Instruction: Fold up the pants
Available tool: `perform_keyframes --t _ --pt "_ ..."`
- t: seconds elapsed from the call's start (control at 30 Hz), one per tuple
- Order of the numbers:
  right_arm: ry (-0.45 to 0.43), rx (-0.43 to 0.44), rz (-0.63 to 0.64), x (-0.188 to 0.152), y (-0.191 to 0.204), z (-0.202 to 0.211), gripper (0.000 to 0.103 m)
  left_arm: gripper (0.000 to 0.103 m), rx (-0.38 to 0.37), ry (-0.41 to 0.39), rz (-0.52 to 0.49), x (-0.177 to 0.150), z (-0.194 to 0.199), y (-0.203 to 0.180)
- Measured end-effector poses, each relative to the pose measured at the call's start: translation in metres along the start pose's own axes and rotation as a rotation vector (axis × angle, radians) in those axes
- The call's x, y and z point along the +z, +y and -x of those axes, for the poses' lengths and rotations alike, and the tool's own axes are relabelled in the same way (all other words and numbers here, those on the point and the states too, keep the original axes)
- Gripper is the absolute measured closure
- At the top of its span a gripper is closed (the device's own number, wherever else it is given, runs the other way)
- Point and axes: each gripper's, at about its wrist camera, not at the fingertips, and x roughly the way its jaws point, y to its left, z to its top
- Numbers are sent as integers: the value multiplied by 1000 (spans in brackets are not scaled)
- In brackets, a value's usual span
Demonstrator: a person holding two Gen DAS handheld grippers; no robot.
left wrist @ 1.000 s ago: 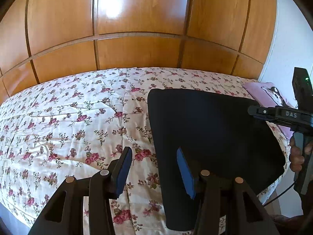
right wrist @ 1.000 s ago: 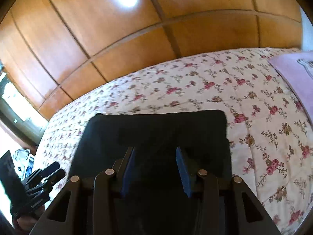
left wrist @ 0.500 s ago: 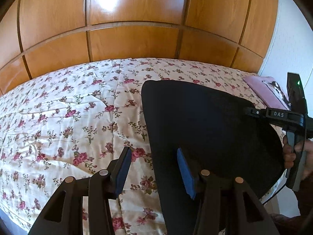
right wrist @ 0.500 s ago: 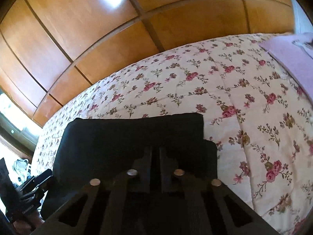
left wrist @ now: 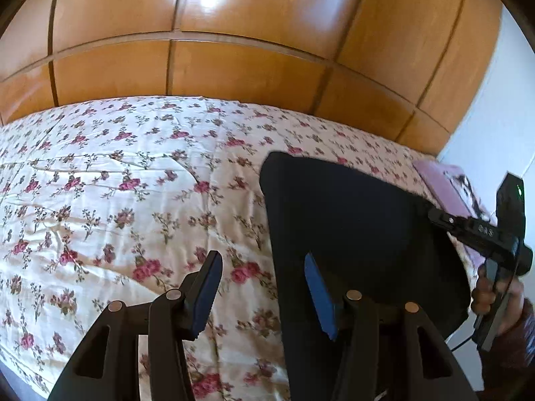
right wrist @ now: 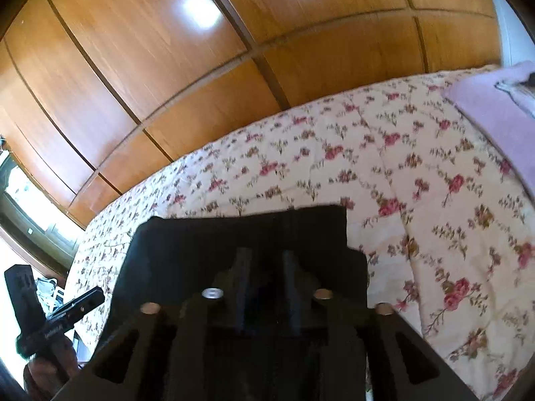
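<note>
In the left wrist view the left claw [left wrist: 260,292] stands wide, its blue pads [left wrist: 205,292] apart and gripping nothing. Under its left finger lies the floral bedspread [left wrist: 117,207]; its right finger hangs over the near left edge of the black pants [left wrist: 361,234], which lie folded into a dark block ahead and to the right of this claw. Whether the right pad touches the cloth cannot be told. Beyond the bed rise the wooden wardrobe doors [left wrist: 234,33]. Only this view shows the right claw from outside: its black body [left wrist: 481,234] reaches in at the far right, over the right edge of the pants, with a hand [left wrist: 491,297] on its handle. A purple pillow [left wrist: 444,183] lies behind it, against a white wall [left wrist: 501,117].

In the right wrist view the left tool [right wrist: 57,320] shows at the far left, held up beside the bed. The right claw [right wrist: 265,267] is narrow, its fingers [right wrist: 242,267] drawn close with dark pants [right wrist: 234,244] cloth between them; the pads are lost in the dark, but it seems to pinch the fabric. The pants spread ahead and left of this claw, a raised layer showing at their far right corner. Right of the claw is bare bedspread [right wrist: 434,200], then the pillow [right wrist: 495,110]. This view alone shows a bright window [right wrist: 30,207] at far left.
</note>
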Motion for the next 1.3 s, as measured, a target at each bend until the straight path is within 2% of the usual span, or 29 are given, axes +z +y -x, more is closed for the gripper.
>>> perform_keyframes --t 0.03,0.13,0.27,0.37,0.47,0.53,0.57,0.63,0.77,0.9,0.97,1.03,1.1,1.17,1.3 --pt "-16 -13 -9 3 -1 2 54 51 -11 -1 10 4 -1 3" --pt "-30 -17 -40 9 -7 3 52 51 -68 5 38 17 -7 9" --pt "12 -86 -24 7 -11 -11 51 46 -102 53 78 33 -30 17" --pt "32 -123 -9 3 -16 -18 57 45 -130 92 136 42 -50 23" --pt "45 -132 -43 -1 -27 -25 54 45 -179 133 195 49 -71 27" --pt "46 -141 -57 -3 -31 -28 45 44 -160 133 181 50 -80 24" --pt "50 -146 -59 -4 -32 -29 43 44 -129 137 170 49 -84 23" --pt "55 -132 -80 -4 -36 -30 41 44 -118 150 158 46 -90 22" --pt "44 -115 -79 -3 -35 -23 40 44 -139 142 185 43 -79 26" --pt "14 -29 -87 -3 -30 -2 38 45 -199 100 180 33 -50 30" --pt "18 -5 -48 -7 -23 6 36 44 -256 70 160 23 -32 28" --pt "35 -13 9 -14 -14 11 35 43 -275 51 106 14 -21 20" --pt "64 -56 79 -24 -8 10 35 43 -232 60 31 0 -17 8" --pt "121 -141 139 -38 -8 -1 35 44 -156 96 -42 -18 -24 -1" --pt "125 -108 48 -44 -26 -6 26 42 -59 35 -104 -31 -20 -13"
